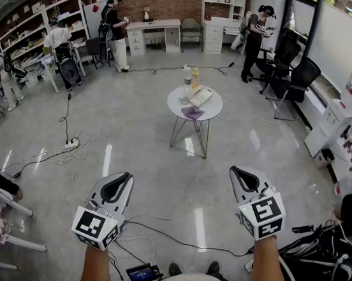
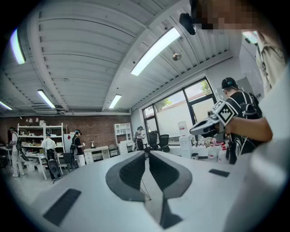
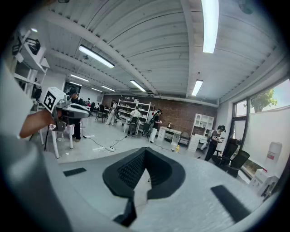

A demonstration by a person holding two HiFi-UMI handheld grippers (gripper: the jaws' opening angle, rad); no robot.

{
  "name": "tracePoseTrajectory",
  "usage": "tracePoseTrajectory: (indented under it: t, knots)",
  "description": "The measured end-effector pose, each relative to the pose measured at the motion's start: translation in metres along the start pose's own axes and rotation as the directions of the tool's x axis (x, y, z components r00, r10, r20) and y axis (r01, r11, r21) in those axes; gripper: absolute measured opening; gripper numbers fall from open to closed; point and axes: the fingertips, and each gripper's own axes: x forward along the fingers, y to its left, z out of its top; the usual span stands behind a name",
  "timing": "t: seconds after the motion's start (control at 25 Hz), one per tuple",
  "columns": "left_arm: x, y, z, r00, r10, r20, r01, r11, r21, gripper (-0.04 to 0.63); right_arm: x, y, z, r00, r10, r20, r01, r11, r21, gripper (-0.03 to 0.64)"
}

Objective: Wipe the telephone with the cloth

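A white telephone [image 1: 201,97] lies on a small round white table [image 1: 210,112] out in the room, with a purple cloth [image 1: 193,113] beside it on the near side. Both grippers hang far short of the table, held up over the floor. My left gripper [image 1: 124,176] is shut with nothing between its jaws [image 2: 146,153]. My right gripper [image 1: 233,170] is also shut and empty [image 3: 145,150]. Each gripper view shows the other gripper off to the side, and neither shows the telephone or the cloth.
Two bottles [image 1: 191,76] stand at the table's far edge. Cables [image 1: 71,155] and a power strip [image 1: 71,145] lie on the glossy floor at left. Black office chairs [image 1: 293,78] stand at right, shelves [image 1: 29,34] at left, and several people work along the far wall.
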Motion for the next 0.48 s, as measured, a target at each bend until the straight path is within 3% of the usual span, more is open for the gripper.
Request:
tracePoseTrajectory:
  t: [0.24,0.48]
  knots:
    - [0.006,0.015,0.006,1.000,0.013,-0.004,-0.013,1.000,-0.008,0.029,0.009,-0.008,0.000,1.000,0.005,-0.019,-0.004,1.000,0.012,-0.009]
    - [0.001,0.025,-0.018,1.000,-0.014,0.001,0.014,1.000,-0.005,0.029,0.015,0.001,-0.015,0.999,-0.013,-0.040,0.014,0.999,0.038,-0.009]
